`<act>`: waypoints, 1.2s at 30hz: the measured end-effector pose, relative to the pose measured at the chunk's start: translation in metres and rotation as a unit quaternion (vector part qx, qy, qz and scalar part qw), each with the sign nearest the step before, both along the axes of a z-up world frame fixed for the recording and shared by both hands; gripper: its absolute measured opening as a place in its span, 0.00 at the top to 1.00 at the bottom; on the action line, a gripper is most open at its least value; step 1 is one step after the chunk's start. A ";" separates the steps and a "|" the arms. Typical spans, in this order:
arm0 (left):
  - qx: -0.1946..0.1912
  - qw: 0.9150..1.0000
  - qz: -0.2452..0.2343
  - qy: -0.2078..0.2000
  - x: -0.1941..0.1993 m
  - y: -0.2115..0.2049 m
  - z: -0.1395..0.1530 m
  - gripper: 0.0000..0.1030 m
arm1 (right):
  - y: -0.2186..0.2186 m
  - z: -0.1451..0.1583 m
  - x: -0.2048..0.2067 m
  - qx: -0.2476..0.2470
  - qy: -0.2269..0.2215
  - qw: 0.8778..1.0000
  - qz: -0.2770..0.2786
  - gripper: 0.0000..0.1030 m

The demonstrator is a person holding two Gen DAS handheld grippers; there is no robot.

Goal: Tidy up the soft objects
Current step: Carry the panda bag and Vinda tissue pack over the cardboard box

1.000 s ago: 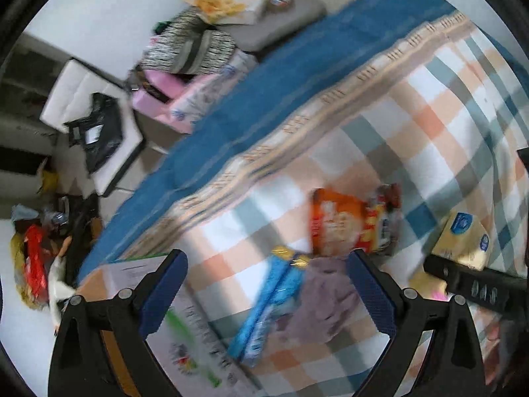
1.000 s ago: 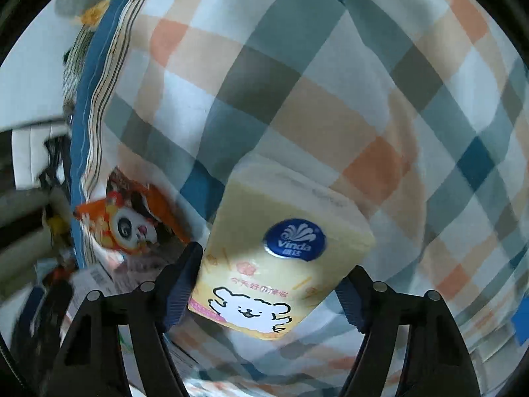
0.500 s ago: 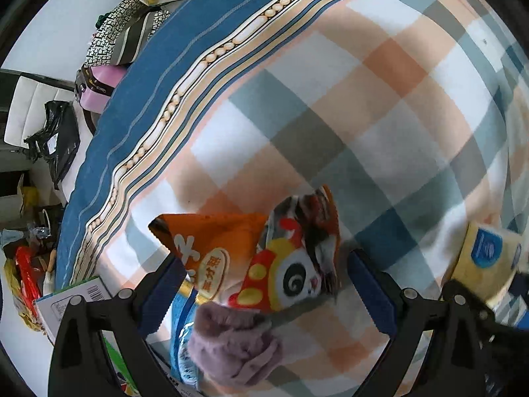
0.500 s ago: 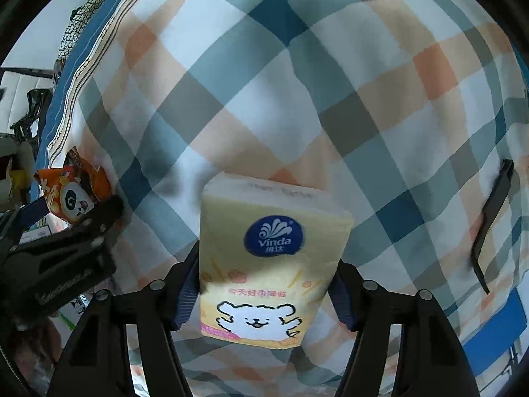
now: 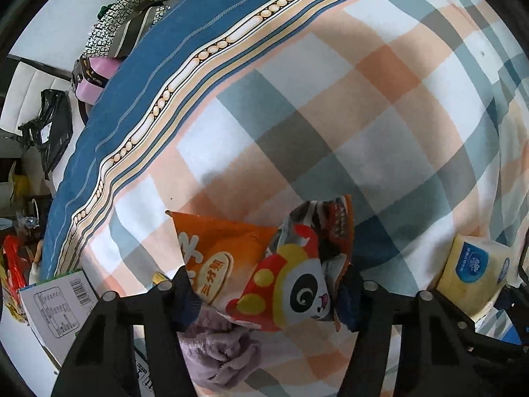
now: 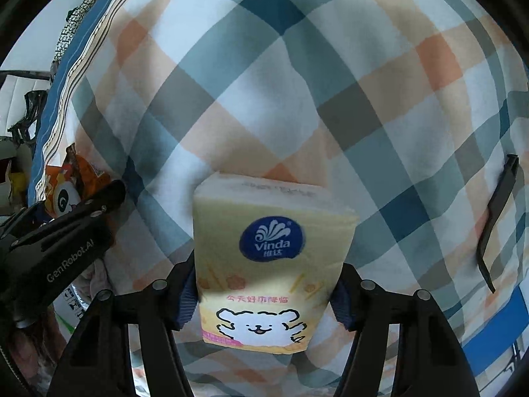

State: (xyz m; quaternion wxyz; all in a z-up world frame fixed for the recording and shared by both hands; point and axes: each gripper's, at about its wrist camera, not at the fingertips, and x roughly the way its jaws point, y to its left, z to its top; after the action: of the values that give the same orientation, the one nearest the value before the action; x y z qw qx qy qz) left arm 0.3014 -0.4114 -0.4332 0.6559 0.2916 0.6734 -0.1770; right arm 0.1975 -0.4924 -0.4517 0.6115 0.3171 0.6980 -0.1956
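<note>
The right gripper (image 6: 264, 292) is clamped on a yellow tissue pack (image 6: 269, 264), its pads pressed against the pack's two long sides. The pack sits at 6 o'clock in the right wrist view, upright between the fingers, over the plaid bedspread (image 6: 297, 99); whether its base touches the cloth cannot be told.

The left gripper (image 5: 264, 292) has its fingers narrowed around an orange snack bag (image 5: 264, 264) with a panda print. The blue pads meet the bag's crumpled edges on both sides, so it appears gripped. In the left wrist view the bag is at 6 o'clock, and the tissue pack shows at 4 o'clock, near it but apart. Just below the bag lies a mauve cloth (image 5: 218, 350), bunched up, and at 8 o'clock a white box (image 5: 59, 304) rests at the bed's edge.

By the look of things, the task is in its early or middle part: two soft items are in hand at once, neither yet set in a clear final spot, and no sorted pile or container shows. The mauve cloth lies loose and seems yet to be dealt with. A black strip (image 6: 496, 211) at 3 o'clock in the right wrist view lies on the bedspread, well apart from the rest.
</note>
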 end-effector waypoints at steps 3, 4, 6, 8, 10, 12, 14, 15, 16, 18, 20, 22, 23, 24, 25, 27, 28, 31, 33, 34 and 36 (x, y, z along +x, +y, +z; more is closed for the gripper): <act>-0.005 1.000 0.008 -0.006 -0.002 0.003 0.007 0.43 | 0.011 0.002 0.002 -0.008 0.000 1.000 0.010 0.35; -0.009 1.000 0.011 -0.005 -0.003 0.004 0.010 0.43 | 0.013 0.003 0.003 -0.012 0.000 1.000 0.017 0.35; -0.010 1.000 0.012 -0.007 -0.003 0.006 0.013 0.43 | 0.016 0.001 0.003 -0.021 0.005 0.999 0.025 0.35; -0.009 1.000 0.013 -0.008 -0.004 0.004 0.015 0.43 | 0.023 -0.002 0.009 -0.024 0.013 0.999 0.041 0.35; -0.007 1.000 0.014 -0.008 0.003 0.010 0.011 0.43 | 0.032 -0.008 0.019 -0.026 0.023 0.998 0.055 0.32; -0.005 1.000 0.016 -0.008 0.004 0.011 0.009 0.43 | 0.035 -0.015 0.021 -0.030 0.036 0.997 0.060 0.21; -0.006 1.000 0.017 -0.006 0.004 0.011 0.008 0.43 | 0.035 -0.019 0.021 -0.040 0.035 0.996 0.066 0.12; -0.006 1.000 0.018 -0.006 0.003 0.011 0.007 0.43 | 0.034 -0.021 0.017 -0.034 0.032 0.997 0.063 0.11; -0.007 1.000 0.018 -0.005 0.002 0.011 0.006 0.43 | 0.032 -0.021 0.015 -0.027 0.026 0.998 0.054 0.11; -0.007 1.000 0.016 -0.006 -0.002 0.010 0.007 0.43 | 0.029 -0.022 0.013 -0.016 0.025 0.999 0.041 0.11; -0.008 1.000 0.015 -0.008 0.000 0.012 0.006 0.43 | 0.031 -0.022 0.011 -0.014 0.027 0.999 0.034 0.14; -0.008 1.000 0.017 -0.012 0.000 0.013 0.009 0.43 | 0.035 -0.019 0.011 -0.019 0.020 0.999 0.037 0.27; -0.009 1.000 0.018 -0.014 0.000 0.013 0.010 0.43 | 0.040 -0.017 0.012 -0.017 0.013 0.999 0.041 0.33; -0.010 1.000 0.019 -0.015 -0.001 0.014 0.011 0.43 | 0.043 -0.015 0.013 -0.018 0.012 0.999 0.042 0.36; -0.011 1.000 0.020 -0.017 -0.001 0.015 0.013 0.43 | 0.046 -0.013 0.014 -0.022 0.010 0.999 0.045 0.36; -0.014 0.999 0.021 -0.021 -0.002 0.017 0.018 0.43 | 0.051 -0.009 0.014 -0.021 0.005 0.999 0.049 0.36; -0.016 0.999 0.022 -0.024 -0.003 0.019 0.021 0.43 | 0.053 -0.007 0.013 -0.020 0.002 0.999 0.050 0.36; -0.025 0.999 0.029 -0.030 -0.007 0.026 0.033 0.43 | 0.054 0.003 0.008 -0.016 -0.012 0.998 0.054 0.36; -0.035 0.998 0.034 -0.034 -0.010 0.032 0.044 0.43 | 0.058 0.013 0.007 -0.015 -0.025 0.998 0.060 0.36; -0.041 0.998 0.036 -0.037 -0.012 0.036 0.050 0.43 | 0.061 0.018 0.006 -0.015 -0.031 0.997 0.063 0.36; -0.052 0.997 0.043 -0.044 -0.017 0.044 0.064 0.43 | 0.067 0.032 0.004 -0.016 -0.047 0.996 0.070 0.36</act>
State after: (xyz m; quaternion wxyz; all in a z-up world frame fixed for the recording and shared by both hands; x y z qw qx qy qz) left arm 0.2849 -0.3676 -0.3695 0.7060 0.2352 0.6458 -0.1710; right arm 0.2015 -0.4258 -0.4195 0.6608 0.2661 0.6859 -0.1484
